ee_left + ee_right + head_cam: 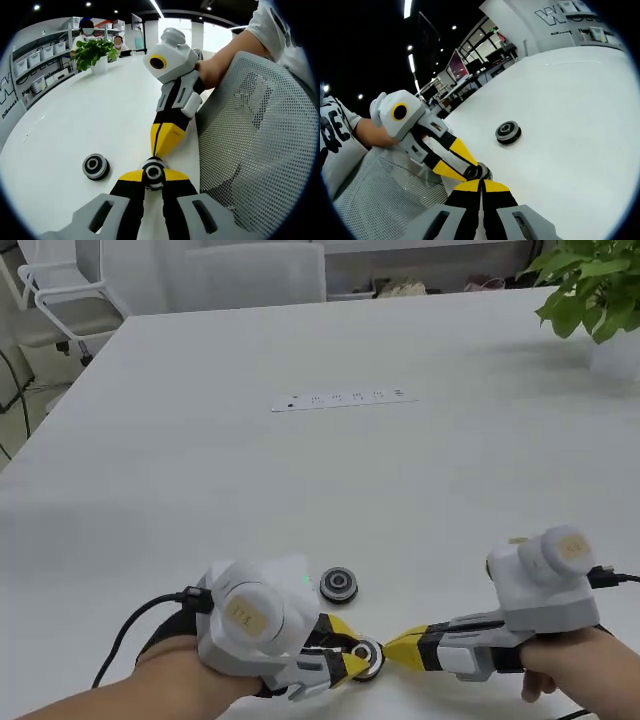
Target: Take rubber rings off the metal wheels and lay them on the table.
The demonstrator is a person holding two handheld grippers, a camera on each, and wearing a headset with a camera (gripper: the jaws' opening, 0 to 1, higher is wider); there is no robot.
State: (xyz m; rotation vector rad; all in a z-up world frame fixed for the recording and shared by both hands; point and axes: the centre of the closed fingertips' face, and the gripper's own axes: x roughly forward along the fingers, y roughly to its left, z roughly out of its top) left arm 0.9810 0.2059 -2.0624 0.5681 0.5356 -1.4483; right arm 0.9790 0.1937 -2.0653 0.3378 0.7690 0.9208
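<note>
A small metal wheel [366,654] with a black rubber ring sits between the yellow tips of my left gripper [356,660], which is shut on it just above the table's near edge. In the left gripper view the wheel [152,171] is clamped between the two jaws of the left gripper [152,176]. My right gripper [390,651] comes in from the right, jaws shut, its tips against the wheel's rim. From the right gripper view its tips [481,183] touch the wheel [481,172]. Whether they pinch the ring I cannot tell. A second ringed wheel [339,584] lies flat on the table nearby.
The white table [300,480] stretches far ahead, with a flush socket strip [343,399] in its middle. A potted plant [595,285] stands at the far right corner. Chairs [60,290] stand beyond the far left edge. A mesh chair back [255,130] is close behind the grippers.
</note>
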